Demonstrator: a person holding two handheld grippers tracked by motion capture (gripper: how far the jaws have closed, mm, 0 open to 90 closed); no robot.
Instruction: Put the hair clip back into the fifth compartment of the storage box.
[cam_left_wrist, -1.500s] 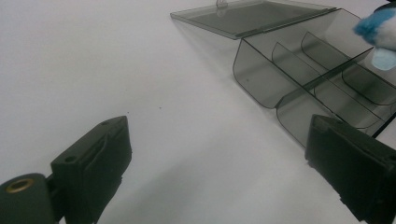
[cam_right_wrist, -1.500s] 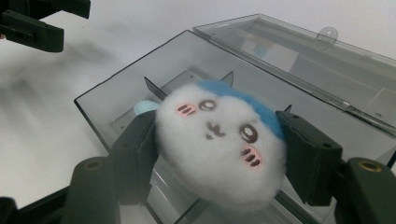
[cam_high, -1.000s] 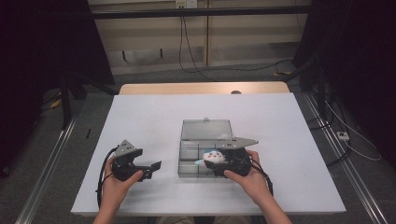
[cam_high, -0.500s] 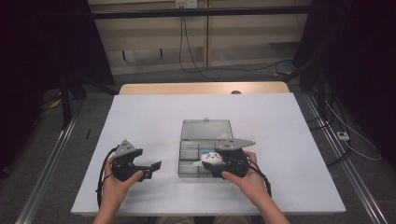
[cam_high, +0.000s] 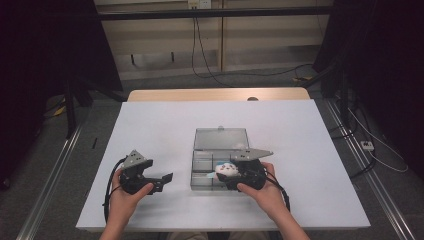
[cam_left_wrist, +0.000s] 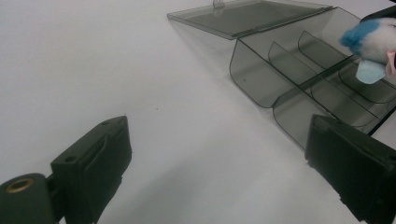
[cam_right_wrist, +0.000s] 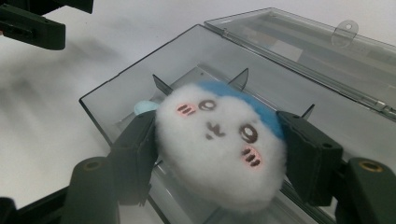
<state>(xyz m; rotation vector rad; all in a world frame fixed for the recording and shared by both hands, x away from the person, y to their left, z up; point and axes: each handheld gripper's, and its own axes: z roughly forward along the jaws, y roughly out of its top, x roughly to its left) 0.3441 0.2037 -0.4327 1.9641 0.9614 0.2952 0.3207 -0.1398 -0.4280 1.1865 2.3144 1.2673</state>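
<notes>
Nearest to us, our right gripper (cam_right_wrist: 219, 154) had its two black jaws pressed against either side of a white plush toy (cam_right_wrist: 219, 147) with a blue patch on its head, a stitched face and pink cheek marks, so the toy was gripped between them. We held it just above the near part of a clear grey compartment box (cam_high: 202, 170), and in the high view the toy (cam_high: 227, 169) sat over the box's front right cells. Our left gripper (cam_high: 161, 181) rested on the white table (cam_high: 150, 130) just to the left of the box, apart from it, its jaws spread wide with nothing between them; in the left gripper view only bare tabletop lay between the two jaws (cam_left_wrist: 215, 172). The box was split by thin dividers (cam_left_wrist: 299, 65) into several small cells, and those we could see were empty. Beyond the cells, the box's lid (cam_high: 221, 138) lay folded back flat on the table, with a small tab (cam_right_wrist: 344, 29) at its far edge. Behind the white surface a strip of wooden tabletop (cam_high: 215, 95) showed at the far side.
</notes>
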